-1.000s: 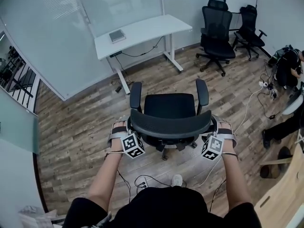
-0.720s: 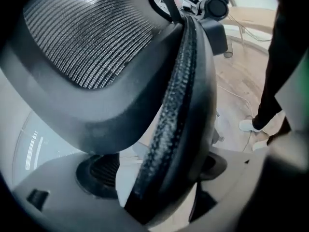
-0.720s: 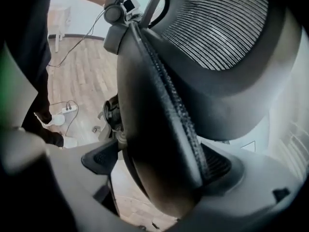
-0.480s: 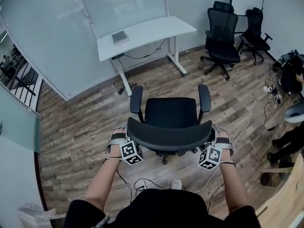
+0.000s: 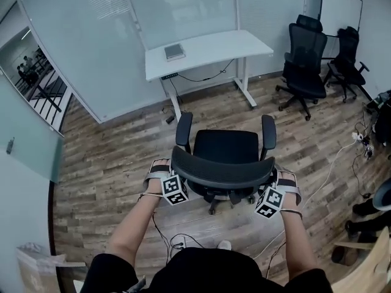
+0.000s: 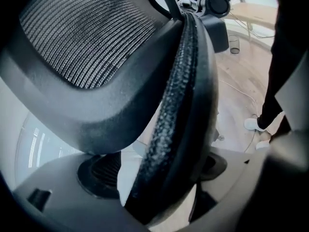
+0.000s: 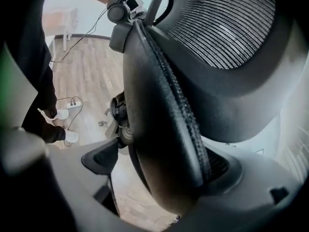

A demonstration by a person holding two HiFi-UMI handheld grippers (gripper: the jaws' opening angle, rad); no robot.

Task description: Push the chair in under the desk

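Symmetrically, both forearms (image 5: 137, 224) reach forward, left hand-held gripper (image 5: 165, 177) and right hand-held gripper (image 5: 278, 187) clamped on chair backrest (image 5: 221, 171) edges.

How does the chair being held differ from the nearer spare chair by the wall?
The held chair stands mid-floor facing the desk, left gripper and right gripper shut on its backrest; the spare chair stands by the wall, untouched. Both are black office chairs.

chair (image 5: 223, 146) – black mesh, matt | floor (image 5: 104, 163) – wood planks, grained
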